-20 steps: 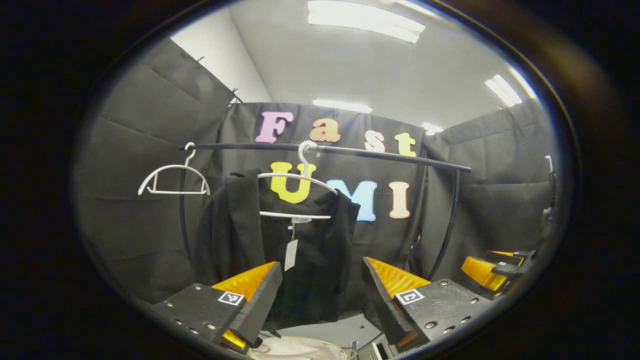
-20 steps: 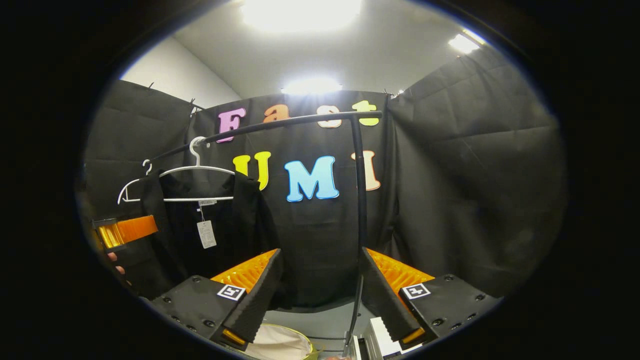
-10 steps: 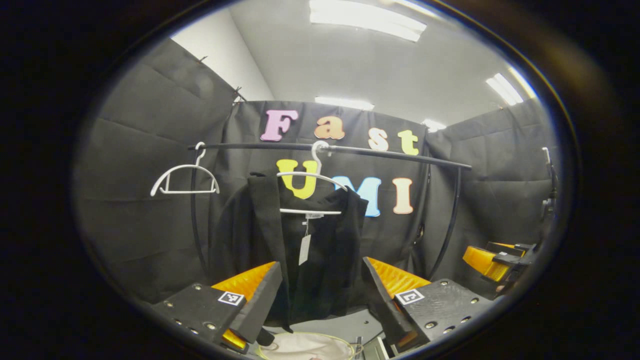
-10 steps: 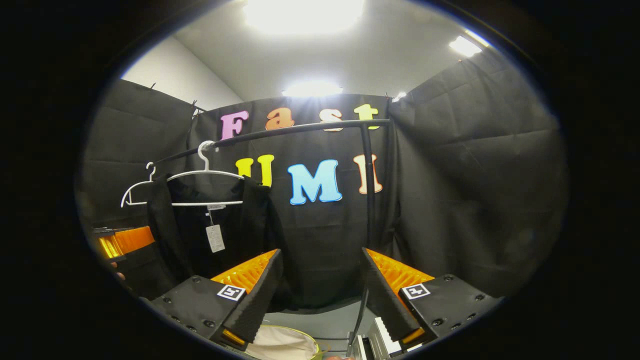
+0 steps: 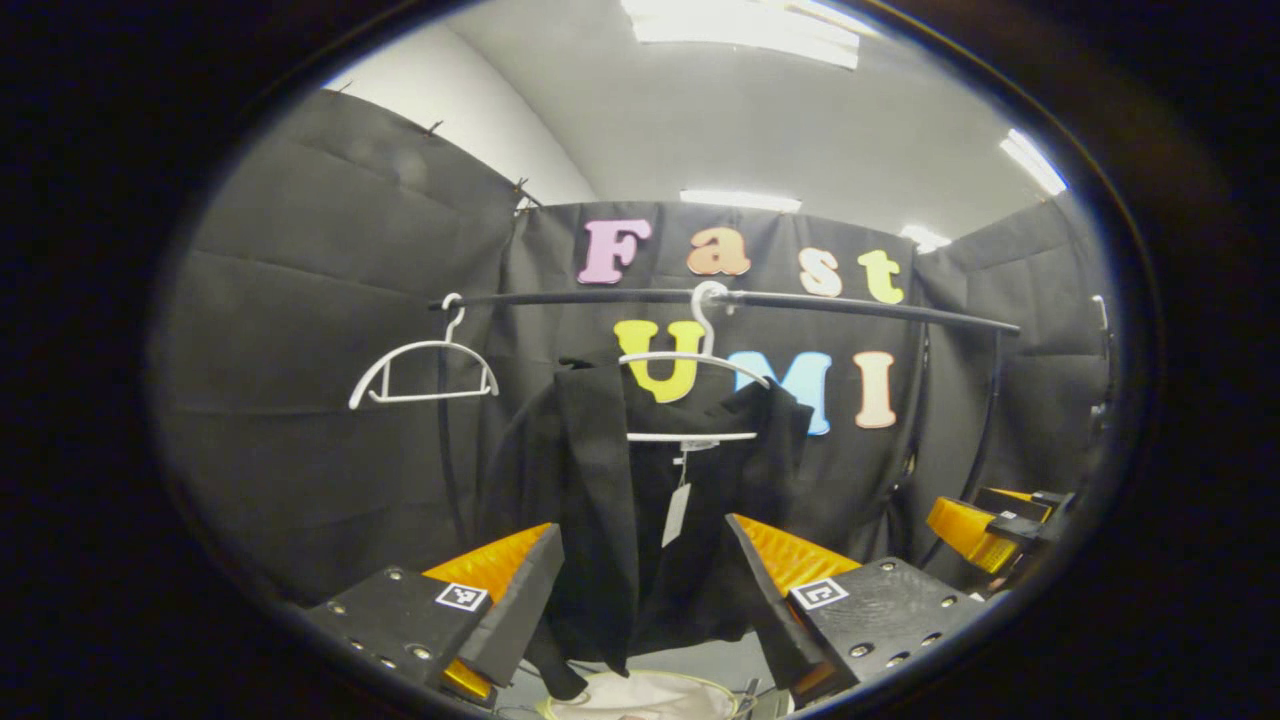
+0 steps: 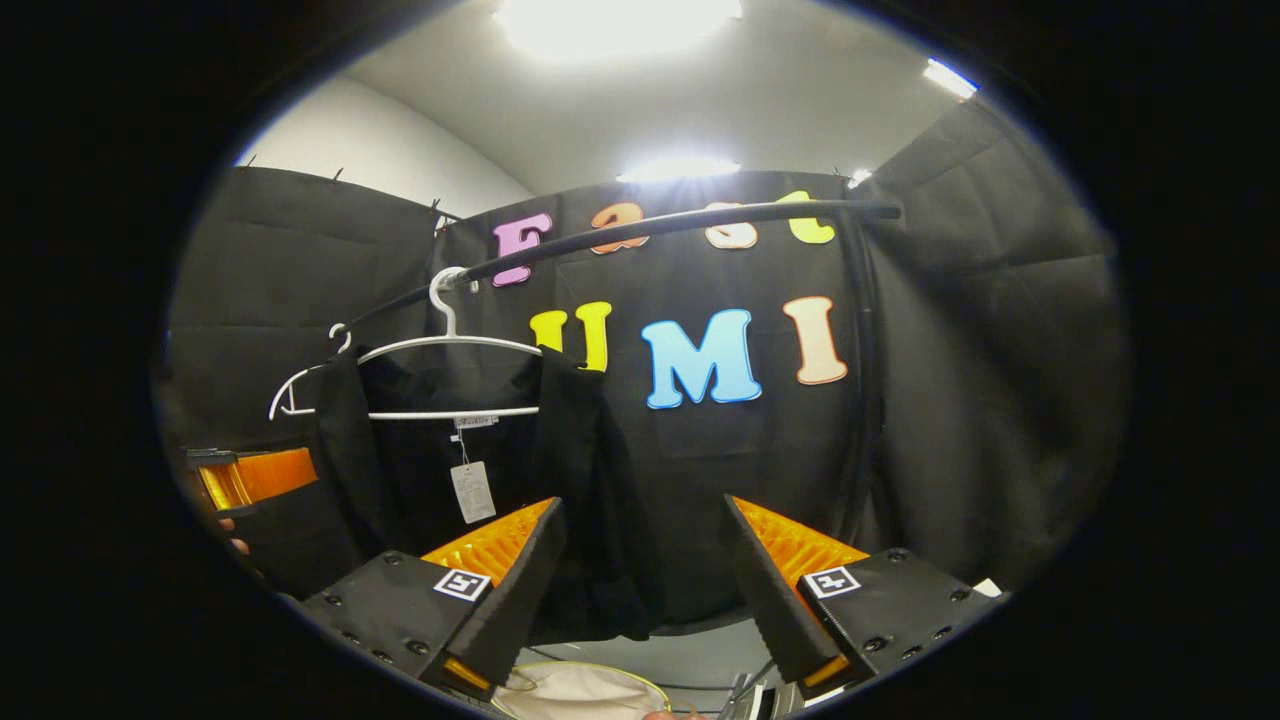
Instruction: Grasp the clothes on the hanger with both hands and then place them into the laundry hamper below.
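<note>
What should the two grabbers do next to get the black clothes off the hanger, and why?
Probably move both forward to the black garment. It hangs on the white hanger from the rail, not yet held. The left gripper and right gripper have jaws open, short of the cloth. The hamper waits below.

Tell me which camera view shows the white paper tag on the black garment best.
The right gripper view: the paper tag faces the camera there, broad against the black garment. The left gripper view shows the same tag narrower, turned partly edge-on.
</note>
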Demonstrator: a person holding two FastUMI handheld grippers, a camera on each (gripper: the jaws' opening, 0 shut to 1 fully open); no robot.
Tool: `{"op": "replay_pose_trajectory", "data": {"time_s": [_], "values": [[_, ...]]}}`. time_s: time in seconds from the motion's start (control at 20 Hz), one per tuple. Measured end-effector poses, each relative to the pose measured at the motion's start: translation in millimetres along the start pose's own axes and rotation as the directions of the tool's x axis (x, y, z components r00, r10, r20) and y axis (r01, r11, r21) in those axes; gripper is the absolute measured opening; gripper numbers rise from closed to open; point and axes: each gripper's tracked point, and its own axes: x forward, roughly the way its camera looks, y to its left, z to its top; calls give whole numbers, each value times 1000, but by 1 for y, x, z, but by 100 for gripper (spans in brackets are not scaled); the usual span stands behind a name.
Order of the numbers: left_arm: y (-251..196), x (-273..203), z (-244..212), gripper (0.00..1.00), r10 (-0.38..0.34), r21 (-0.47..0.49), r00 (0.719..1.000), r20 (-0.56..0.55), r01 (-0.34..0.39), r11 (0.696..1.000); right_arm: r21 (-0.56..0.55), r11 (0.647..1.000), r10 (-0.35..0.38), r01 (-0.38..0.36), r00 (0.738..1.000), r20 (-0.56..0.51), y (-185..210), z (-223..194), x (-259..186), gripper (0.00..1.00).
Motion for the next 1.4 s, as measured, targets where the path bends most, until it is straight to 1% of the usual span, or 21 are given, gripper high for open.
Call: {"op": "replay_pose_trajectory", "data": {"time_s": [0.05,0.1,0.3,0.4,0.55,0.6,0.65,0.7,0.75,0.8,0.9,0.95,1.0,1.05,1.25,1.3,1.35,1.4], "values": [[2,8,-3,93,25,-2,1000,-10,-25,1000,8,1000,24,-24,1000,-2,4,0,12,93],[5,15,-4,93,52,-3,998,-17,-52,999,18,999,50,-50,999,-4,9,-2,24,98],[19,42,-6,93,156,11,988,-20,-156,988,44,988,148,-146,989,-24,29,-13,73,98],[22,54,-5,93,190,10,982,-15,-190,982,57,978,203,-201,978,-39,42,-17,92,98],[27,77,-4,93,235,14,972,1,-235,972,65,964,260,-258,965,-36,56,-21,116,98],[29,84,-4,94,254,17,967,3,-254,967,59,962,268,-266,963,-31,59,-22,124,93],[32,92,-5,94,269,17,963,2,-269,963,54,961,274,-273,961,-30,62,-22,131,98],[33,99,-5,94,280,14,960,-5,-280,960,54,959,280,-278,959,-35,65,-24,137,98],[33,106,-6,93,286,9,958,-9,-286,958,59,957,287,-284,957,-41,68,-25,143,93],[34,113,-4,94,292,8,956,-6,-292,956,63,955,292,-289,956,-40,70,-24,147,98],[42,125,-4,93,326,28,945,-1,-326,945,58,954,295,-293,955,-31,69,-23,154,98],[46,130,-3,94,340,35,940,2,-340,940,55,952,301,-300,953,-27,71,-23,157,100],[48,135,-2,93,348,38,937,5,-348,937,52,951,307,-305,951,-28,72,-25,160,93],[49,140,-1,94,352,38,936,8,-352,935,49,949,312,-311,949,-30,73,-27,163,98],[55,158,-2,93,366,57,931,1,-366,929,66,946,322,-319,945,-51,76,-34,172,98],[61,158,0,92,399,69,917,10,-399,915,67,944,326,-322,944,-54,78,-35,173,98],[64,159,-2,76,402,67,916,10,-401,913,66,944,328,-325,943,-56,79,-36,174,98],[62,161,-2,59,385,57,923,6,-384,921,61,943,330,-327,942,-55,79,-37,175,98]]}}
